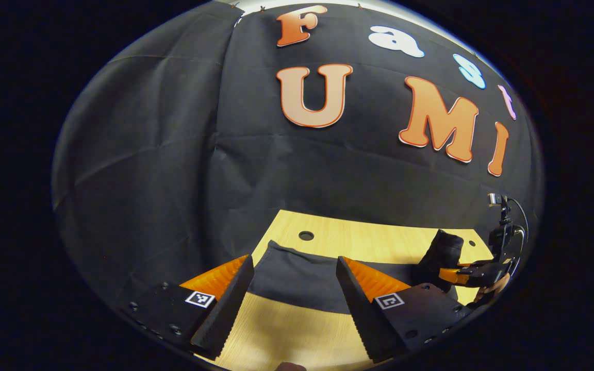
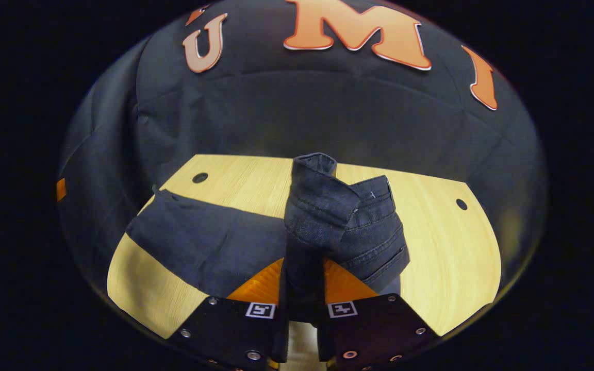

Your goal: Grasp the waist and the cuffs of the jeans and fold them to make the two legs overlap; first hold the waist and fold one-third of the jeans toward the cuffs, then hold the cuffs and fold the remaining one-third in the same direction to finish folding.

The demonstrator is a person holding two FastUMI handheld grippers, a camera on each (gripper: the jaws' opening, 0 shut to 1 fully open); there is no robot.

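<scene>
- Two grippers over the wooden table (image 2: 446, 257), jeans (image 2: 209, 242) spread across it.
- Right gripper (image 2: 302, 299): fingers clamped on the waist (image 2: 328, 211), bunched & lifted upright.
- Left gripper (image 1: 294, 288): fingers wide apart, above the leg end w/ nothing held.

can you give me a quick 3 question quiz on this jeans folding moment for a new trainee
1. True or false: the right gripper is shut on a bunched part of the jeans.
2. In the left gripper view, how do the fingers of the left gripper stand? A) clamped on the fabric B) spread apart with the jeans lying beyond them C) pressed against the wall cloth
3. Fill in: the part of the jeans not lifted lies flat on the wooden ____.

Key
1. True: both fingers press on the raised fold with the seams and pocket.
2. B.
3. Table.
</scene>
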